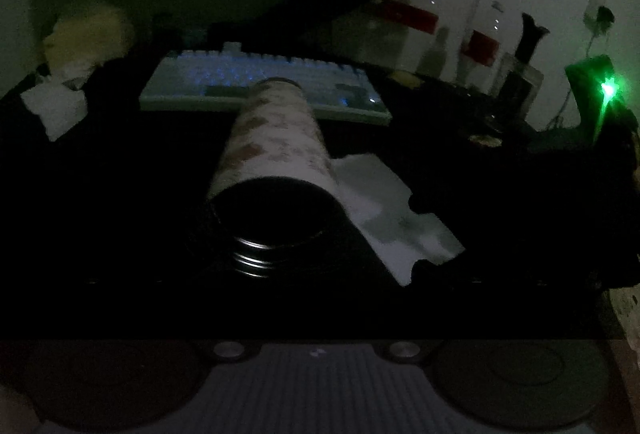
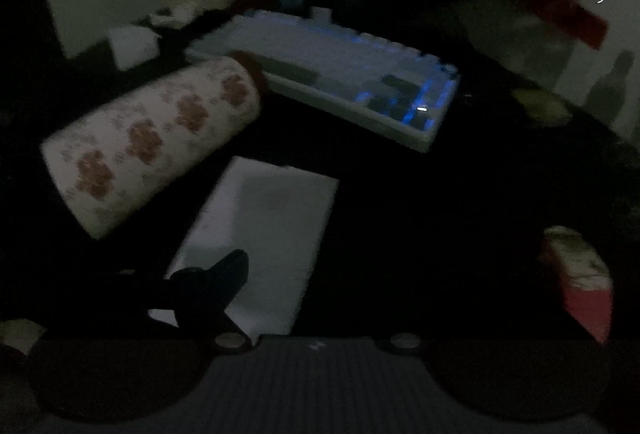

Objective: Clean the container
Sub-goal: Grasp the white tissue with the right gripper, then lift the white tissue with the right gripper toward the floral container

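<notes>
Dim desk (image 2: 400, 202): the stiff, likely slippery container (image 1: 276, 138) seemed clamped near its threaded mouth by the left tool; the right tool's (image 2: 320, 298) spread was unclear above a tissue (image 2: 264, 226).

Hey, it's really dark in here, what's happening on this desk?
A person is cleaning a white paw-print cylindrical flask. The left claw appears to hold it tilted by its dark threaded neck, base towards the backlit white keyboard. The right claw sits over a flat white tissue on the black desk, not visibly gripping it.
</notes>
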Demonstrator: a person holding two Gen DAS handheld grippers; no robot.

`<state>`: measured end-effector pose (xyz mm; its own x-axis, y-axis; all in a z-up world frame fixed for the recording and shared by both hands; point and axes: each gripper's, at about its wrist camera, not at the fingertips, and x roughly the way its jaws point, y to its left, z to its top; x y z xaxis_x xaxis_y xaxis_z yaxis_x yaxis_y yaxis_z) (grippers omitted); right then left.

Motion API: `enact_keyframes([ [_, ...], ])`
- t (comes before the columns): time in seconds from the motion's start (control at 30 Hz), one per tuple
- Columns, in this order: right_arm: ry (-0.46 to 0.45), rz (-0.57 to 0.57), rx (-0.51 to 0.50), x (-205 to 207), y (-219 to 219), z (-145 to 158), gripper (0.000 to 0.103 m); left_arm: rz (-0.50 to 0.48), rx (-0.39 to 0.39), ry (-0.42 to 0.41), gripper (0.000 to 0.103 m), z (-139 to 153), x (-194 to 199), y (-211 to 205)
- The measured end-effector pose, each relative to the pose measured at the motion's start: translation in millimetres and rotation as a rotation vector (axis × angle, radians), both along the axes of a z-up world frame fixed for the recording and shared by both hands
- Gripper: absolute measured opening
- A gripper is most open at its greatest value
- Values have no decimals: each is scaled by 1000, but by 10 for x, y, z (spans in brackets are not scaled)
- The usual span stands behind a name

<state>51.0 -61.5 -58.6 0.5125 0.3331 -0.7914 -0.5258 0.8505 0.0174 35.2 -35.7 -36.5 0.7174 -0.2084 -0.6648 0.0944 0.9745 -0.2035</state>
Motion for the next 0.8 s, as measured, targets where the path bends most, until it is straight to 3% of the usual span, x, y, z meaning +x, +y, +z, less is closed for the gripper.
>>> enact_keyframes([
  [0.1,0,22,11,-9,66,-38,72,-1,-7,-22,103,-8,-21,14],
  [0.13,-12,33,14,-22,96,-57,64,1,-8,-31,103,-19,-34,15],
  [0.3,-68,80,47,-109,191,-182,52,-2,-22,-34,103,-96,-66,11],
  [0.33,-83,84,65,-121,183,-194,43,-1,-31,-35,103,-102,-67,17],
  [0.37,-99,88,79,-135,175,-205,21,-1,-39,-38,103,-103,-64,20],
  [0.4,-112,89,86,-141,168,-213,7,-3,-40,-42,103,-99,-58,14],
  [0.57,-138,103,104,-188,94,-136,4,-18,-36,-54,103,-92,-12,-74],
  [0.8,-229,91,151,-384,-155,279,4,1,-75,-68,98,-145,132,-226],
])
